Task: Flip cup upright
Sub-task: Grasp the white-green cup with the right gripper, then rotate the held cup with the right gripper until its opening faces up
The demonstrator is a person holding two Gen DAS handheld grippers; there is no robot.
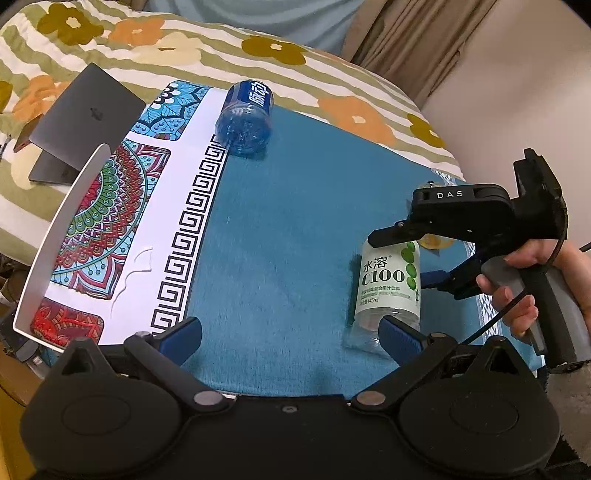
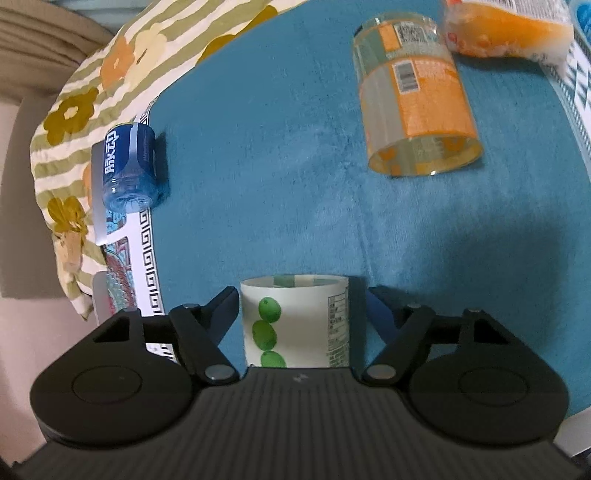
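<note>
A white cup with green fruit print, cut from a C100 bottle [image 1: 389, 286], stands on the teal mat with its closed end down. In the right wrist view this cup [image 2: 295, 321] sits between the fingers of my right gripper [image 2: 301, 314], which is open with a small gap on each side. From the left wrist view the right gripper [image 1: 417, 258] straddles the cup from the right. My left gripper [image 1: 290, 336] is open and empty at the mat's near edge. A blue cup [image 1: 245, 118] and an orange cup [image 2: 417, 103] lie on their sides.
A teal mat [image 1: 288, 221] with a patterned white border covers the table. A grey laptop [image 1: 81, 122] lies on the flowered blanket at far left. An orange packet [image 2: 506, 29] lies beyond the orange cup. A white tray edge [image 1: 55, 229] stands left.
</note>
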